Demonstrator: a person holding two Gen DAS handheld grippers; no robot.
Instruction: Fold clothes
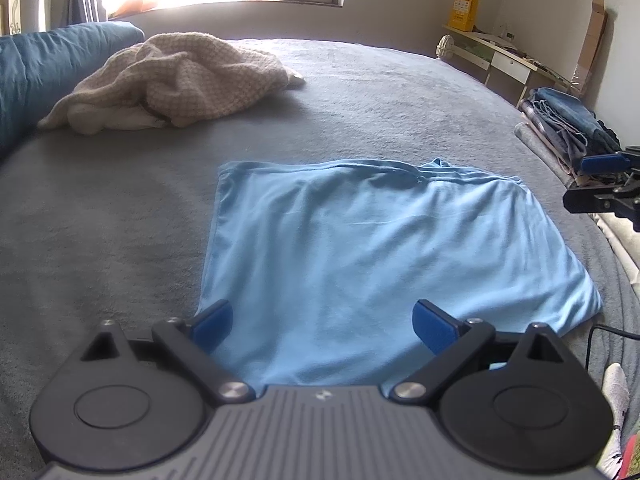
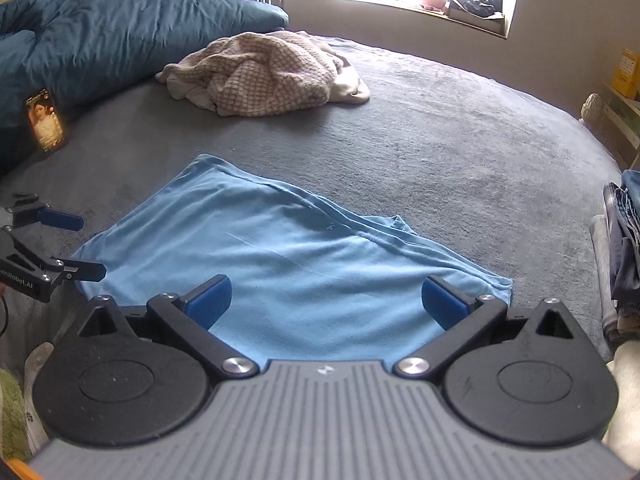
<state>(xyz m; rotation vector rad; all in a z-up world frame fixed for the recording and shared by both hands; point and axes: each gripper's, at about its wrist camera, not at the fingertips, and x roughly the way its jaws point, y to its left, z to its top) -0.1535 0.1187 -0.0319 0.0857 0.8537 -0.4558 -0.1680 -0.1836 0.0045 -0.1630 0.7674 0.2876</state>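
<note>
On the grey bed (image 1: 360, 92), a folded light-blue shirt (image 1: 340, 248), left claw (image 1: 323, 322) and right claw (image 2: 326, 300) both wide, empty.

light-blue T-shirt (image 1: 360, 248): 1
beige knit garment (image 1: 180, 76): 1
dark-blue duvet (image 2: 100, 40): 1
claws: 2, left claw (image 1: 322, 326), right claw (image 2: 326, 300)
picture card (image 2: 45, 120): 1

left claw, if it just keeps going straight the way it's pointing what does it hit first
Probably the light blue shirt, lying flat on the grey bed directly ahead of the open left claw. Depth is unclear.
</note>
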